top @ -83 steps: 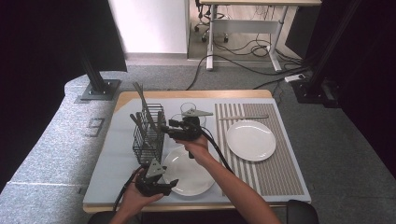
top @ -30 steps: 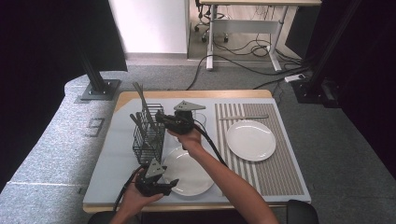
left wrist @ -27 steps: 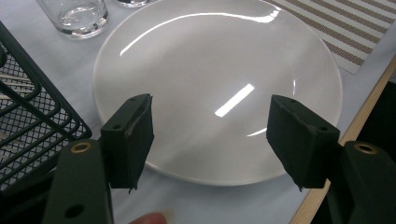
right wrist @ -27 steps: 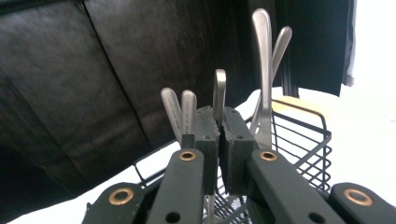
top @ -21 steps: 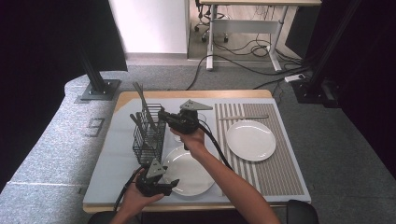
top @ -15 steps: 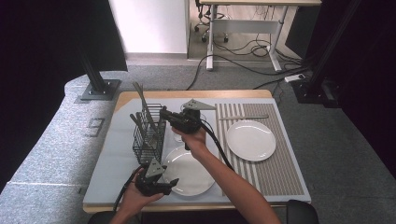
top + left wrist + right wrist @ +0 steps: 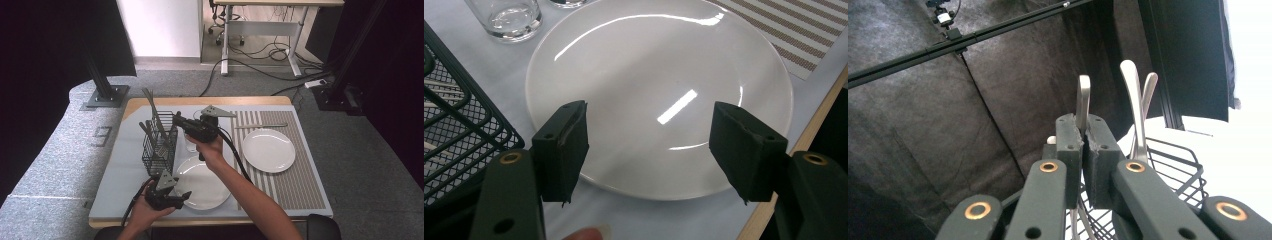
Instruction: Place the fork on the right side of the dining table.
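Right gripper (image 7: 1083, 145) clenched on thin metal handle (image 7: 1083, 95) of one piece of cutlery, at 12 o'clock edge of wire basket (image 7: 159, 145). Two more handles (image 7: 1138, 100) stood just beside, at 3 o'clock. Left gripper (image 7: 649, 150) released, jaws apart, nothing between, over near plate (image 7: 664, 90). Glass (image 7: 506, 17) at 11 o'clock of plate.

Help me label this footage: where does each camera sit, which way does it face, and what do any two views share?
High view: above the person's side, looking forward and down on the table; both forearms, the left claw and the right claw show.
Left gripper view: rides the left claw, looking down between open jaws at the near plate.
Right gripper view: rides the right claw, looking upward; jaws shut on a utensil handle.
Shared: the wire cutlery basket appears in all three views.
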A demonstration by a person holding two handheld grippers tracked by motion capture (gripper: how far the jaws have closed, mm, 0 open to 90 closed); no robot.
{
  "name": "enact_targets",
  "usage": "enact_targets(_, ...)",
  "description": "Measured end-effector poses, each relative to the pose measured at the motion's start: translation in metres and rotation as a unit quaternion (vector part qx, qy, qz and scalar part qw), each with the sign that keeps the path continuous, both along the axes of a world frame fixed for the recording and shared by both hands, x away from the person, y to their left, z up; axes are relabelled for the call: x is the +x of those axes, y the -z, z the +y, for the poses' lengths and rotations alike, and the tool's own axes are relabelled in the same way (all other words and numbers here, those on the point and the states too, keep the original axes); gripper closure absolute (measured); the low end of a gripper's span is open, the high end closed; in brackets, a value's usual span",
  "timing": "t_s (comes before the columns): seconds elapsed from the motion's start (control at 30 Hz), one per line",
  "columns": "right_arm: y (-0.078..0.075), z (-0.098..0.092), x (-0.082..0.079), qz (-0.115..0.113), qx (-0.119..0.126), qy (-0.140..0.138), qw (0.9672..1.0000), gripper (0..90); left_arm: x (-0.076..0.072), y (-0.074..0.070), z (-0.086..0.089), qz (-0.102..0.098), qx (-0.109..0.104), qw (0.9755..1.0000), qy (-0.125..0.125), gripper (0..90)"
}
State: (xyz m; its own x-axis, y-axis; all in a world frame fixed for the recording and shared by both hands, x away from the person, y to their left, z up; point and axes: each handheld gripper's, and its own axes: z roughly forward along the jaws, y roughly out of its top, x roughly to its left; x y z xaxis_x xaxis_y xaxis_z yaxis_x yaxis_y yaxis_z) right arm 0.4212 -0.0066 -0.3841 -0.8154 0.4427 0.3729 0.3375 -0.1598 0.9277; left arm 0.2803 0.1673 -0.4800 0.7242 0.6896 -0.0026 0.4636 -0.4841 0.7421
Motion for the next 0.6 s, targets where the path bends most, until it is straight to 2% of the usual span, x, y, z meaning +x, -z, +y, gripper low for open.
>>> enact_targets(0.4,-0.007,-0.008,-0.003,-0.004,0.012,0.01,0.9999,86.4,0.0,0.0,0.0,0.0,0.002,1.0,0.0,32.1)
enact_targets(0.6,-0.015,-0.019,-0.007,0.001,0.028,0.015,0.9995,86.4,0.0,0.0,0.002,-0.001,0.0,1.0,-0.003,32.1)
